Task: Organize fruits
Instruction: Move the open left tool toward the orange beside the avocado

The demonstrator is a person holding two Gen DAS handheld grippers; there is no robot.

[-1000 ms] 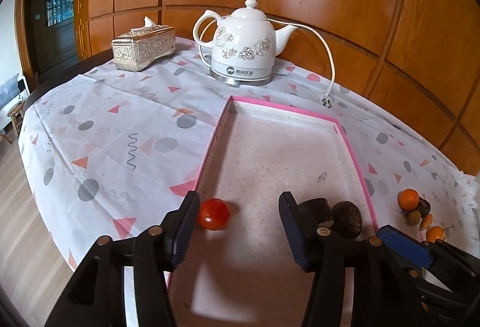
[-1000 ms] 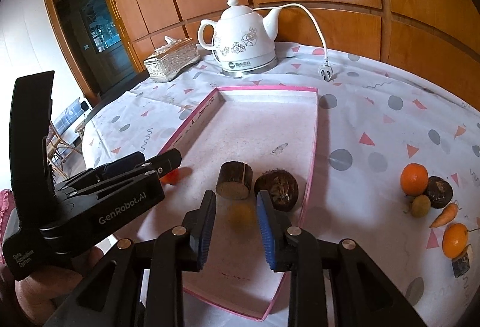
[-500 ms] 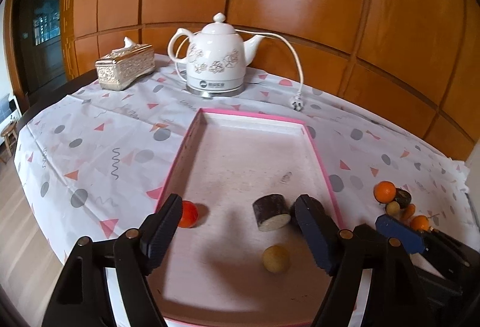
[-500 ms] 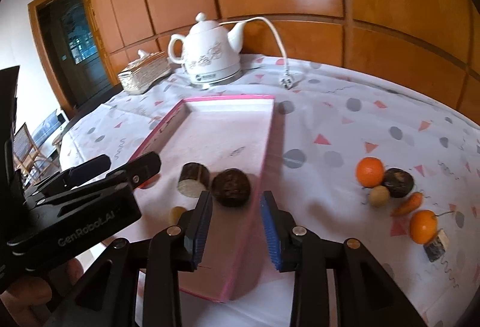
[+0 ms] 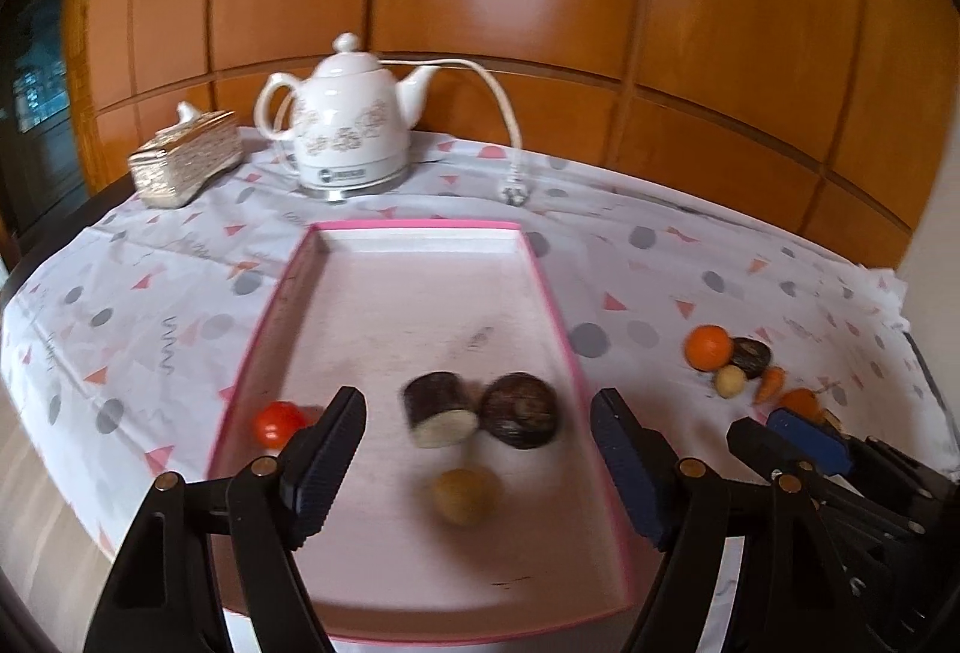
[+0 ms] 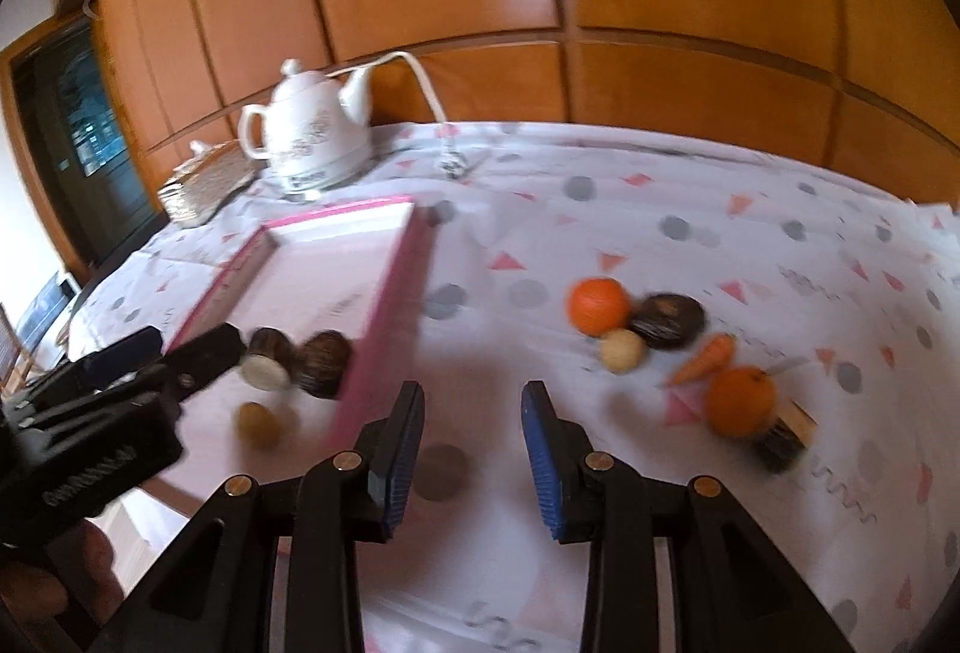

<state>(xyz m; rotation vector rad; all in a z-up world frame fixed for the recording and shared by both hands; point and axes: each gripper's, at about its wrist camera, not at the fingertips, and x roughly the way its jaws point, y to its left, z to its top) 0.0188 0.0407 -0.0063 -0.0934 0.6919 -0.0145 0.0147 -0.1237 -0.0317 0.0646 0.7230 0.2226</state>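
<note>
Lying beyond right gripper: orange

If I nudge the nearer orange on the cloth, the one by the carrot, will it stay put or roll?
The nearer orange looks round, so it would probably roll. The carrot and a dark block sit close beside it and may check it on those sides. The right gripper is open, though whether wide enough is unclear.

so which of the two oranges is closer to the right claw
The orange beside the carrot's thin end, near the right claw; the other orange lies farther back.
</note>
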